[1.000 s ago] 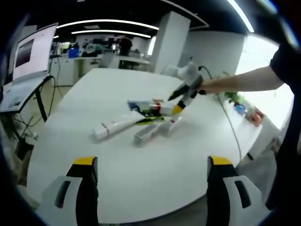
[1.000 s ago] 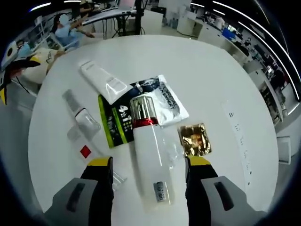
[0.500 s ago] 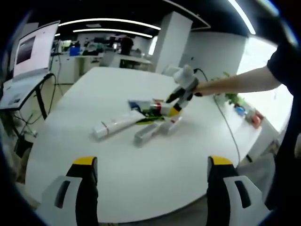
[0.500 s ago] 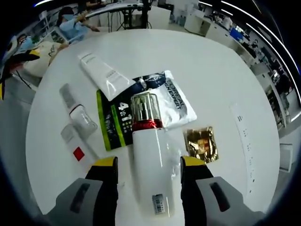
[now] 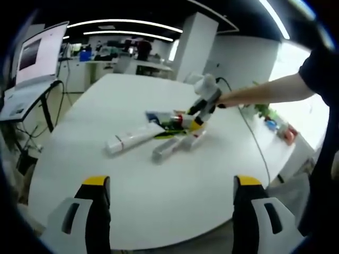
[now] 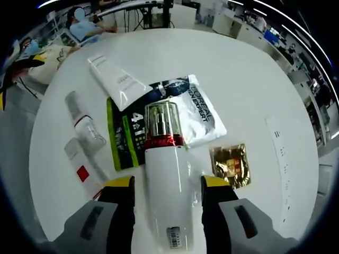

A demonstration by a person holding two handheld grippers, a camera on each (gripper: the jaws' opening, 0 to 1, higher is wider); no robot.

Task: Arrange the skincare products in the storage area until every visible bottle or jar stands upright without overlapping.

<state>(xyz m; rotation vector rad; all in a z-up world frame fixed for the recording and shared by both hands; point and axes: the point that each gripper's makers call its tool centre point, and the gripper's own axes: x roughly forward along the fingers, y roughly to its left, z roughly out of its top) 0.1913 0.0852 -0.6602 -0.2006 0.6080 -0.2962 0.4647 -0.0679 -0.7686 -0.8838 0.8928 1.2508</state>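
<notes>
Right gripper [image 6: 166,186] straddles the lying bottle [image 6: 167,196], jaws not clearly clamped; next, clamp and stand it. Left gripper [image 5: 167,185] gapes, empty.

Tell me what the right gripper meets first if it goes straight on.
The white bottle, lying between the right gripper's fingers; contact isn't clear. Beyond its cap lie sachets.
</notes>
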